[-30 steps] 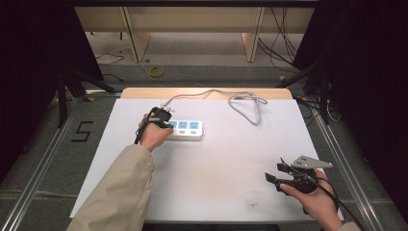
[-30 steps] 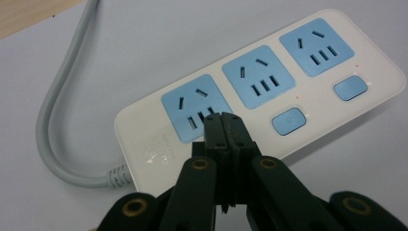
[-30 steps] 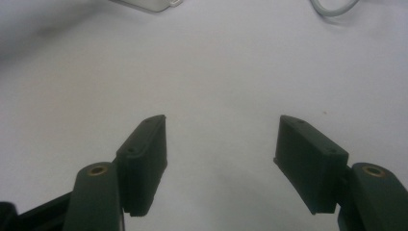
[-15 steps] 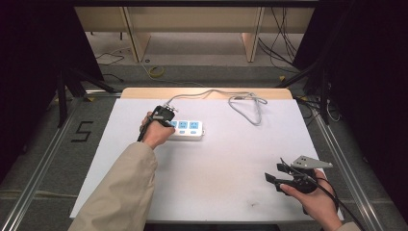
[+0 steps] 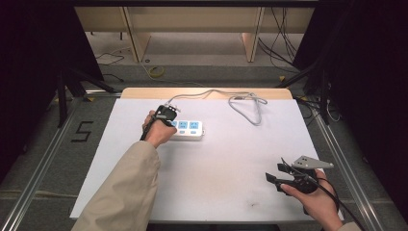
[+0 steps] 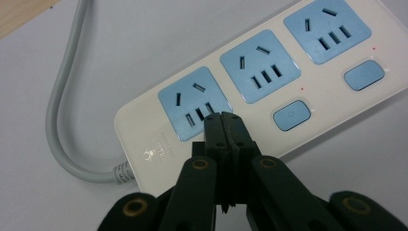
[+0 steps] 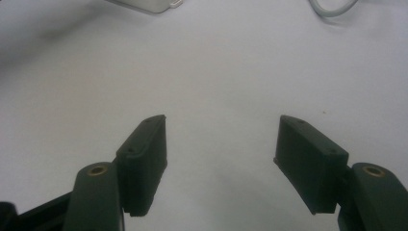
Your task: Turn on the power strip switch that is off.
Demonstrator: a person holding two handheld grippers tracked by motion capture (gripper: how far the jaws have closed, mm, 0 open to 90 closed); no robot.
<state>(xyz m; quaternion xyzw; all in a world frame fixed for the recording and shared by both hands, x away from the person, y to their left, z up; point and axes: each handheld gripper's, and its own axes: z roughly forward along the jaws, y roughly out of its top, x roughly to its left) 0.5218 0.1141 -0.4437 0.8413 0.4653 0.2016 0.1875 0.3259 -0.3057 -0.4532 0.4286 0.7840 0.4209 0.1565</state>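
Risk first: my left tongs [image 6: 224,121] are pressed together with nothing between them, tips down over the strip [image 6: 260,86] at the lower edge of its nearest blue socket [image 6: 195,103]. I cannot tell whether they touch the face or hover just above it. If I am after the nearest switch [image 6: 290,114], I am off target: it sits to the right of the tips. Pushing down here would land on the socket face or poke the slots and toggle nothing. The strip lies loose on the bench [image 5: 231,168], so a slanted push could also skid it away from the tips, and the stiff grey cable [image 6: 62,120] curving off the end left of the tips may swing it round.

My right tongs [image 7: 221,154] stand spread and empty, low over bare bench, well apart from the strip, which shows at the far top edge ahead of them. They hold nothing steady, so the strip has no brace.

The strip is a flat cream bar with three blue sockets in a row running away up and right from the left tips, and two rounded blue switches on the near side, each with a tiny red dot beside it. A small logo is printed on the end nearest the cable. In the high view its cable runs beyond the left tongs [image 5: 166,114] to a loose loop [image 5: 248,103] at the far edge.
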